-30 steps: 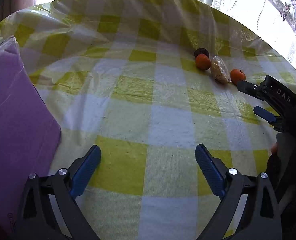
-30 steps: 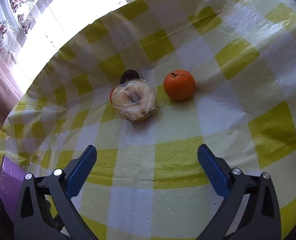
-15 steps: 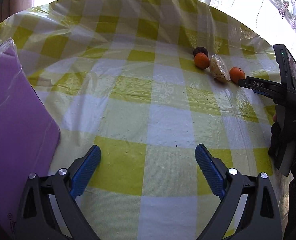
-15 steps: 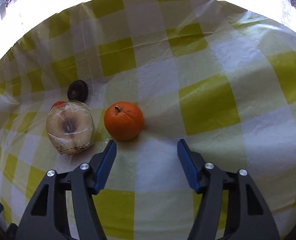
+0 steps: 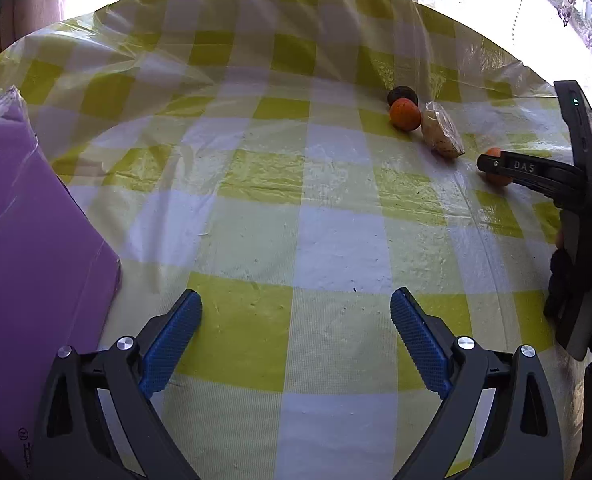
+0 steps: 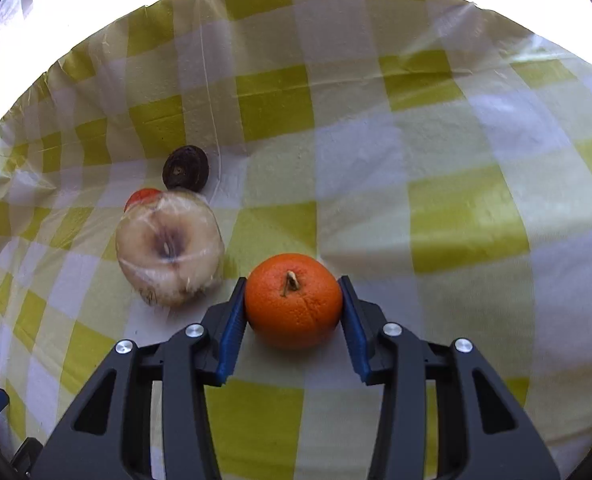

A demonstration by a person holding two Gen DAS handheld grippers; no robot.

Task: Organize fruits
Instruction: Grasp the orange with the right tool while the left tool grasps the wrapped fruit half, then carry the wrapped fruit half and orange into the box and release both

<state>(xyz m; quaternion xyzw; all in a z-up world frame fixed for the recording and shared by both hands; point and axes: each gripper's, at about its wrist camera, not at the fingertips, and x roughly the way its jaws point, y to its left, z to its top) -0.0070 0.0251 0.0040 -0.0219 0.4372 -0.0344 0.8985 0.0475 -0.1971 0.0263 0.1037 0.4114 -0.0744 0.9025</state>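
Observation:
An orange (image 6: pixel 294 300) with its stem up rests on the checked tablecloth between the blue pads of my right gripper (image 6: pixel 292 281). Its jaws are closing, and both pads touch the orange's sides. Left of it lies a cut pale fruit wrapped in film (image 6: pixel 168 248), with a second orange (image 6: pixel 142 197) peeking out behind it and a dark round fruit (image 6: pixel 186 168) farther back. In the left wrist view the same row sits at the far right: dark fruit (image 5: pixel 402 95), orange (image 5: pixel 405 114), wrapped fruit (image 5: pixel 441 136). My left gripper (image 5: pixel 296 320) hovers open over bare cloth.
A purple box (image 5: pixel 28 240) stands along the left side, close to the left gripper. The yellow and white checked cloth (image 5: pixel 296 220) under clear plastic covers the round table. A gloved hand (image 5: pixel 571 280) holds the right gripper at the right edge. Bright curtained windows lie behind the table.
My right gripper swung right from the wrapped fruit, moved in on the orange, and its jaws narrowed from wide apart down onto the orange. The left gripper stayed where it was.

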